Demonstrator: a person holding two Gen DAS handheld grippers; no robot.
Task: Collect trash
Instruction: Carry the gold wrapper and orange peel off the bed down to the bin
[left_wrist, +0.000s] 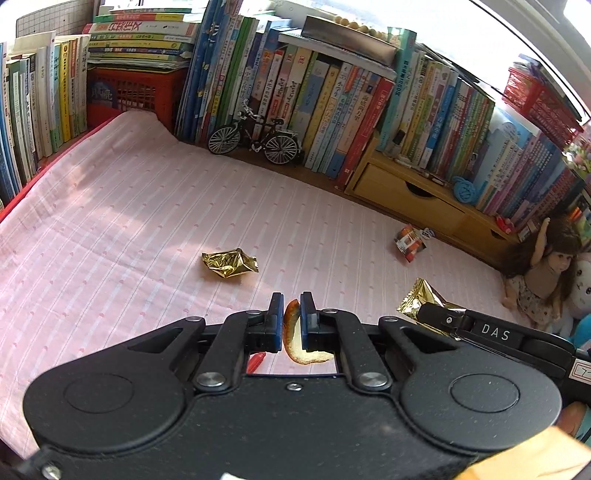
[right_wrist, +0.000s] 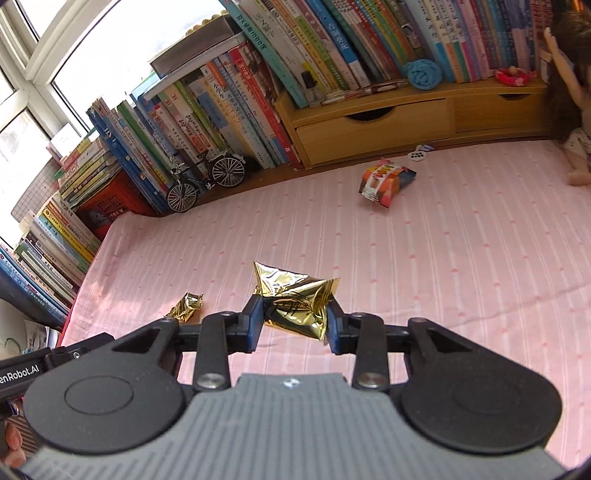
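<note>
— What can't you make out?

— The lower end of the orange peel (left_wrist: 293, 332) curls down behind the left gripper (left_wrist: 291, 306) body, so its full length is hidden. A small red scrap (left_wrist: 256, 361) shows through the gap under the fingers; I can't tell what it is. The doll (left_wrist: 535, 273) at the right edge is cut off in the right wrist view, and one corner of the loose gold wrapper (right_wrist: 186, 307) sits behind the left tool's arm there.

— And the surroundings?

— A pink striped cloth (left_wrist: 129, 221) covers the surface. Rows of books (left_wrist: 332, 96) stand along the back, with a model bicycle (left_wrist: 255, 140) in front of them and a wooden drawer unit (left_wrist: 410, 192) to its right. A red-and-orange snack packet (right_wrist: 386, 181) lies near that unit, well apart from both tools. Nothing stands between the grippers and the loose wrapper (left_wrist: 229, 263).

— The grippers themselves?

— The left one is clenched on the orange peel, pinched thin between its blue pads, long axis running along the fingers, tip pointing away from the camera. The right gripper (right_wrist: 295, 314) is clamped on a puffy gold packet (right_wrist: 295, 302), lifted off the cloth, long axis roughly crosswise between the fingers, crimped end to the right. In the left view that packet (left_wrist: 421, 299) pokes out beyond the right tool's finger.
</note>
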